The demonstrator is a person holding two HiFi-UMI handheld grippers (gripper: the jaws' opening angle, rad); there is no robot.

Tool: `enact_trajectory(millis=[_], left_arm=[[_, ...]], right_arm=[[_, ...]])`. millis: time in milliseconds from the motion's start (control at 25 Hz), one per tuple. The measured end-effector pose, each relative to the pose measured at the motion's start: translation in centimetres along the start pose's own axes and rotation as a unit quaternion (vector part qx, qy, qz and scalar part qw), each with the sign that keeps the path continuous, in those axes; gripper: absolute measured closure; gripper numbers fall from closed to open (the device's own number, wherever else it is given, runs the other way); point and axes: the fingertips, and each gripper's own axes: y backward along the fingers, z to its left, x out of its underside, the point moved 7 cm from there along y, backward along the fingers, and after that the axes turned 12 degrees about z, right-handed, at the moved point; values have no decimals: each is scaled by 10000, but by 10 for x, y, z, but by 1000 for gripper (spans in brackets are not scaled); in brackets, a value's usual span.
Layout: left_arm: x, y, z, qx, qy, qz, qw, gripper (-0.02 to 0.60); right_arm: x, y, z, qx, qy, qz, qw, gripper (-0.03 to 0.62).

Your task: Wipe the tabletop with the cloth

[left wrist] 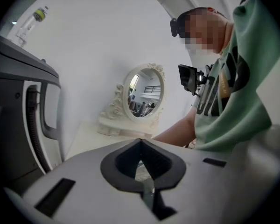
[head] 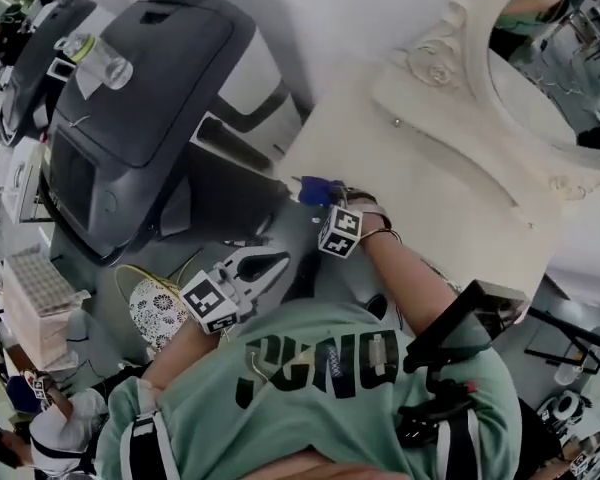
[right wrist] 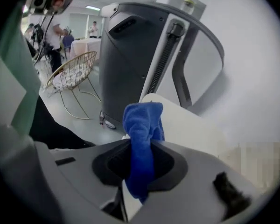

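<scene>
A blue cloth (head: 318, 190) is bunched between the jaws of my right gripper (head: 332, 208), which is shut on it. It sits at the near left corner of the cream tabletop (head: 420, 198). In the right gripper view the cloth (right wrist: 142, 125) sticks up out of the right gripper (right wrist: 141, 146), with the tabletop's corner (right wrist: 186, 120) just beyond. My left gripper (head: 280, 259) hangs lower, off the table beside my body, shut with nothing in it. In the left gripper view its tips (left wrist: 141, 141) meet, and the tabletop (left wrist: 91, 136) lies ahead.
An ornate white oval mirror (head: 550, 58) (left wrist: 143, 96) stands at the table's back by the white wall. A tall dark grey machine (head: 140, 118) (right wrist: 135, 45) stands left of the table, a clear bottle (head: 100, 60) on top. A wire chair (head: 155, 303) (right wrist: 74, 71) stands on the floor.
</scene>
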Motion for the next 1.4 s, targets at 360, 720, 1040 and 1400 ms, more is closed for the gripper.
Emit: enact_trajectory(millis=[360,720,1040,1400], left_arm=[[6,-43,-2,347,-31,150,9993,572],[-36,-244,-191,1591,-823,482,9826,572],[-62,-334,-310,2077,-1289,764,9666,572],[-84,-307,-263,1741,-1219,396,9763,572]], right_arm=[[85,10,24,459,541,451,9965,516],[443,117,114,414,-821,1561,9835,516],[652,184,185,405,-1510,2477,9561,516],[647,183,168,-419,-3119,2220,9229,514]])
